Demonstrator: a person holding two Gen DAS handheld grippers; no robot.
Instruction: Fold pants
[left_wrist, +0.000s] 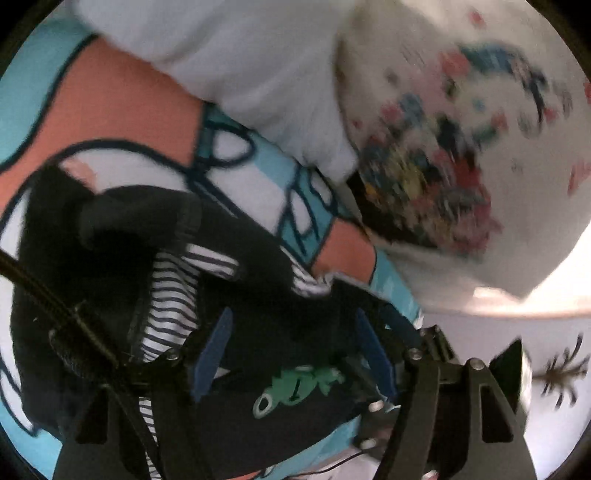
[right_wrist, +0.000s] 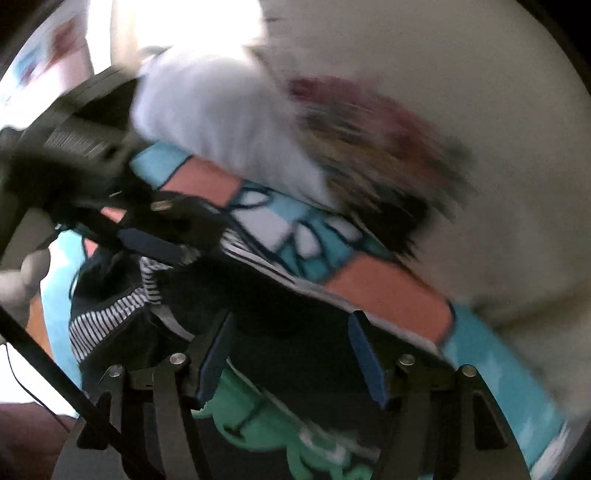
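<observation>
pants (left_wrist: 295, 398) between open left gripper (left_wrist: 291, 354)

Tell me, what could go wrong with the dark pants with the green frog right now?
1. Both sets of jaws stand open over the dark pants, so nothing holds the fold; the bunched cloth might slump open.
2. The striped lining is showing and rumpled, so the fold may end up lumpy.
3. The left gripper and right gripper sit close together over the same spot, and a cable crosses there; it could snag.
</observation>
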